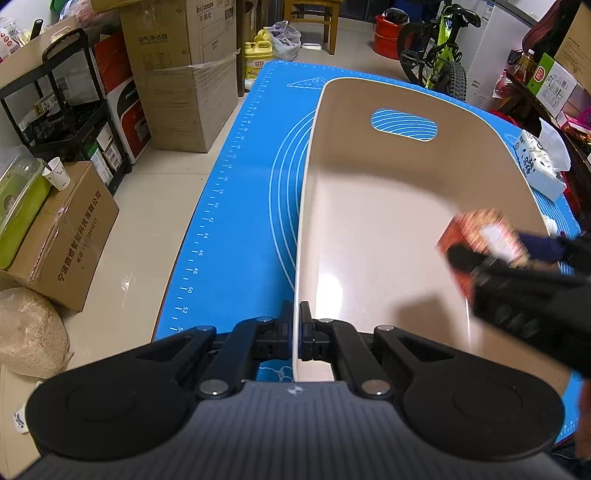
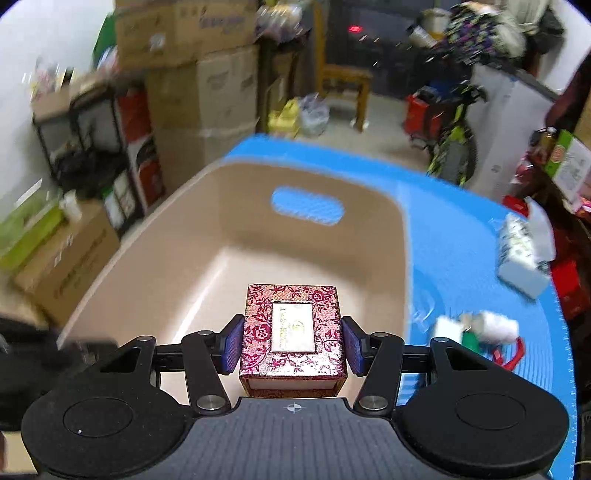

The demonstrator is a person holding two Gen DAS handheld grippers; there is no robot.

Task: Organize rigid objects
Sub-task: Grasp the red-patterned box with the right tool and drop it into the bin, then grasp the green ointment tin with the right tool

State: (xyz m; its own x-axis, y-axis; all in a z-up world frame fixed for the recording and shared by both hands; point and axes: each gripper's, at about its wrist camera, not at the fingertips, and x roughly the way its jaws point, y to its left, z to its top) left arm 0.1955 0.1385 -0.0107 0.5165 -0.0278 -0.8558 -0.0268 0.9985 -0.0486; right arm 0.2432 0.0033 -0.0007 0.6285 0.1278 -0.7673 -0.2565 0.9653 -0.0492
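Squarely between the blue pads of the right gripper: a small box covered in red floral brocade, white label on its lid, pinched on both side faces and held over the open inside of a beige plastic bin. Seen from the left wrist camera, same box blurred, orange-red with a pale patch, carried by the dark right gripper above the right part of the bin's floor, clear of the bottom as far as can be told. Bin interior bare and glossy, with an oval handle slot in the far wall showing blue through it. Clamped on the bin's near left wall: the left gripper, fingers pressed together on the thin rim, one on each side of it. Under the bin, a blue silicone mat printed with ruler marks along the edge and white concentric arcs. On the mat to the right of the bin, a white tissue pack with dark print, well apart from the box; nearer, in the right wrist view, a loose cluster of small items, white, green and red, too blurred to name. Beyond the mat's left edge, stacked cardboard cartons and a black shelf cart on pale floor tiles; farther back, a yellow jug, a wooden chair and a green bicycle.
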